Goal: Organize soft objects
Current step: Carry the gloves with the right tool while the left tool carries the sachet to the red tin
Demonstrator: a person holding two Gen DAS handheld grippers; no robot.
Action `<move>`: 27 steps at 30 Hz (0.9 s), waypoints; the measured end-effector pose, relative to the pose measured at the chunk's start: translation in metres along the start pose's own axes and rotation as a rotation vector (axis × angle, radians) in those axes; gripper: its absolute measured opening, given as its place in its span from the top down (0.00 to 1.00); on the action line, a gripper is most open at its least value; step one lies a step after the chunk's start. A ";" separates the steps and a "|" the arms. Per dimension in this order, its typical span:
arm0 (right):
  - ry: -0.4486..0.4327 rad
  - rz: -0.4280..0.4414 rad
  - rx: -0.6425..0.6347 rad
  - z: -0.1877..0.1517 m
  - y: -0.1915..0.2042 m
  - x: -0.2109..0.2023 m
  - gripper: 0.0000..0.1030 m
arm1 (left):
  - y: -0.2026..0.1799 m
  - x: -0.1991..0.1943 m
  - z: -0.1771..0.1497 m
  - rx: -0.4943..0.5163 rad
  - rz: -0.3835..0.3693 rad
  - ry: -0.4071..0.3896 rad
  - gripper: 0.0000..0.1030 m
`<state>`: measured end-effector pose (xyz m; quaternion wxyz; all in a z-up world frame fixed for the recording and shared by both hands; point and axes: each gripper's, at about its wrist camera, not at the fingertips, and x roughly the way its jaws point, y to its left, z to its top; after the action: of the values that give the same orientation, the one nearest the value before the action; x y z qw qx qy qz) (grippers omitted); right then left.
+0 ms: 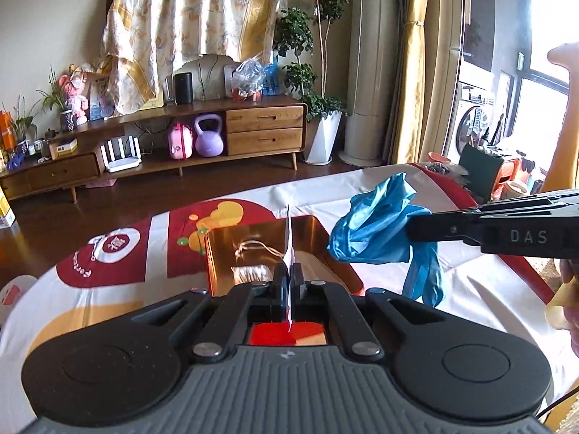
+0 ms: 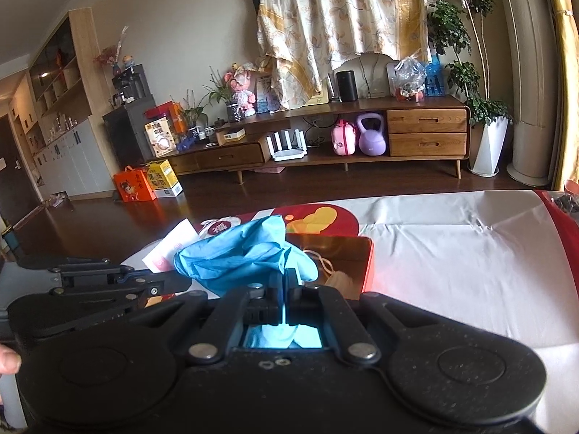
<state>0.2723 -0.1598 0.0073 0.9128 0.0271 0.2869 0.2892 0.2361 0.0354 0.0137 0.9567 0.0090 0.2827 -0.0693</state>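
Blue nitrile glove point(image 1: 380, 228) — limp, featherlight, slightly slippery — hangs bunched from the right claw point(image 2: 284, 282), clamped tight on a fold, just above and beside the open red box point(image 1: 307, 224) on the cloth-covered surface point(image 1: 470, 282). Pinching gathered folds looks surest. The left claw point(image 1: 288, 275) is closed on a thin white paper sleeve point(image 1: 288, 238) over the box — inside lies a face mask point(image 2: 338, 278).

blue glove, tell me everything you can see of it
The blue glove is thin, glossy and rubbery-looking, crumpled into a loose bunch with one part hanging down. It is off the table, pinched in the right gripper, whose jaws are closed on it. It hangs at the right edge of the open box, above the cloth-covered table. Nothing else visibly touches it.
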 end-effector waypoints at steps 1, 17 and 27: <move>0.000 -0.002 0.002 0.003 -0.001 0.004 0.99 | 0.002 0.004 0.003 -0.001 0.001 0.001 0.98; 0.033 -0.024 0.031 0.023 -0.018 0.082 0.99 | 0.033 0.076 0.026 -0.056 0.034 0.038 0.98; 0.112 -0.090 0.064 0.014 -0.035 0.131 0.99 | 0.036 0.126 0.016 -0.054 0.043 0.126 0.98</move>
<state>0.3856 -0.1162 -0.0558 0.9060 0.0270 0.3477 0.2398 0.3549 0.0542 -0.0418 0.9382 -0.0064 0.3438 -0.0401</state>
